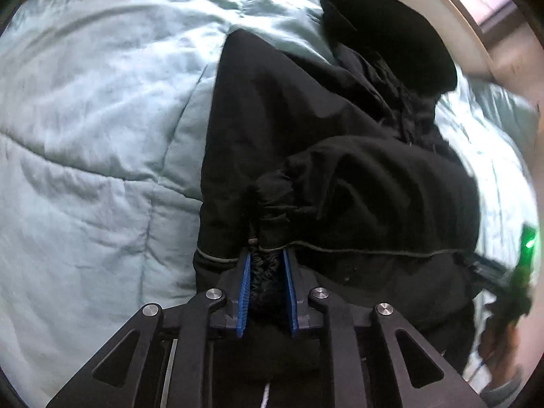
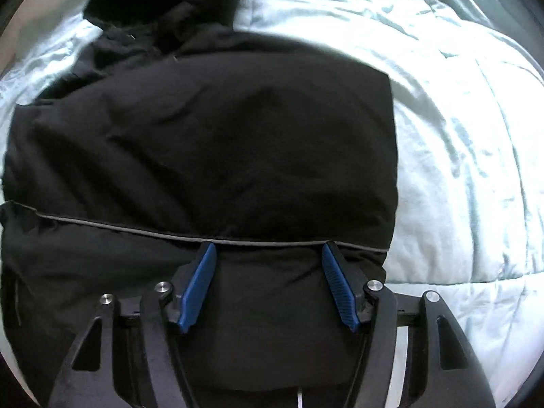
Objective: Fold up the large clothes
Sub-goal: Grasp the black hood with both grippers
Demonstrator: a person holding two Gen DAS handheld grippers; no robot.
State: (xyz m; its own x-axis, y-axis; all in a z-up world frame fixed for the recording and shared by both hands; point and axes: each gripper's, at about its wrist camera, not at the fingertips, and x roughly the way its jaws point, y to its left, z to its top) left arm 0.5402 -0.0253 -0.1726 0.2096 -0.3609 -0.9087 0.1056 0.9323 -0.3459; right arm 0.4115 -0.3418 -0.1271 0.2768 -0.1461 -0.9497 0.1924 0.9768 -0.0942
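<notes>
The left gripper (image 1: 267,258) is nearly closed, and a bunched bit of the black jacket (image 1: 340,170) is pinched between its blue pads (image 1: 245,292). The right gripper (image 2: 268,250) is held wide, its pads (image 2: 197,289) apart over the jacket's near part, just below a thin grey line (image 2: 136,229) sewn across it. No cloth is squeezed there. The jacket is spread on a bed covered by a pale green blanket (image 1: 85,119). It is partly folded, with a sleeve (image 1: 374,183) laid over its body. Farthest away, the hood (image 1: 391,34) is seen near the bed's far edge.
</notes>
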